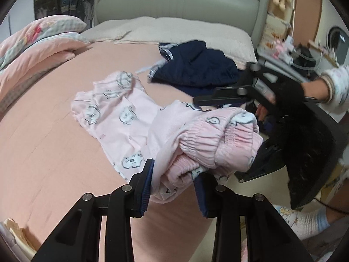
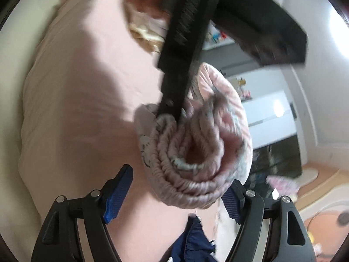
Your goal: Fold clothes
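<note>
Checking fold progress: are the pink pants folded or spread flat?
Neither: the pink pants are bunched, waistband gathered, clamped in the left gripper.

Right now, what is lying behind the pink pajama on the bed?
A dark navy garment lies behind the pink pajama, with a beige pillow beyond it. The right gripper covers the navy garment's near edge.

Soft pink knit pajama pants with ribbed elastic waistband, matt cotton-looking bedsheet, probably plastic black tool
</note>
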A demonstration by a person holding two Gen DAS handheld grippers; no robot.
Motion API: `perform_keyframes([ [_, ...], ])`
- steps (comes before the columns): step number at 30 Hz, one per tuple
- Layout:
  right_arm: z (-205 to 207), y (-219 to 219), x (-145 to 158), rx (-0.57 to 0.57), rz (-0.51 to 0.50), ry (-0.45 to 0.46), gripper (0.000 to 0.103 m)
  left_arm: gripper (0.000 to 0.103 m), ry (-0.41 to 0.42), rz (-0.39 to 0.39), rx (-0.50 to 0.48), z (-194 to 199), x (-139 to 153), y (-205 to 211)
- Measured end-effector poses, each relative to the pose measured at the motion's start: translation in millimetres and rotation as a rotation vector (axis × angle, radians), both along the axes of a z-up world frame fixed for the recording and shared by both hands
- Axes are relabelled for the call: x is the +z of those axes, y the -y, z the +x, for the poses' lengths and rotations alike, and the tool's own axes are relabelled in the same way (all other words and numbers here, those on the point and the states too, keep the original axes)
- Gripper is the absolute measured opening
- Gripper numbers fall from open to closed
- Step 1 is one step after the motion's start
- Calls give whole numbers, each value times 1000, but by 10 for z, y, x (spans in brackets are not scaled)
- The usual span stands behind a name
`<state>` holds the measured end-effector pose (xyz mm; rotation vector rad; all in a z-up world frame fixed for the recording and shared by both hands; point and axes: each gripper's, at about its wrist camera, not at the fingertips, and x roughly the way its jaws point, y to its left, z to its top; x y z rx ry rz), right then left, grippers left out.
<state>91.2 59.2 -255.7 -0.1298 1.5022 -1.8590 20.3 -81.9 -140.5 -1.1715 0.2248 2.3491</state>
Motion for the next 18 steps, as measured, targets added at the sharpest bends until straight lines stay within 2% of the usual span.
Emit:
perform_keyframes([
  [5, -356, 141, 154, -82, -18, 203, 76, 32, 10, 74, 24, -111, 81, 150],
  [7, -501, 211, 207, -100, -25, 278, 76, 32, 8, 84, 17, -134, 105, 171],
  [9, -606, 279, 247, -109, -35, 315, 76, 32, 9, 88, 16, -148, 125, 194],
  [12, -866, 413, 362, -112, -51, 436, 76, 32, 23, 116, 31, -222, 107, 243],
  [18, -745, 511, 422, -86, -49, 581, 76, 32, 54, 207, 99, -357, 90, 427],
])
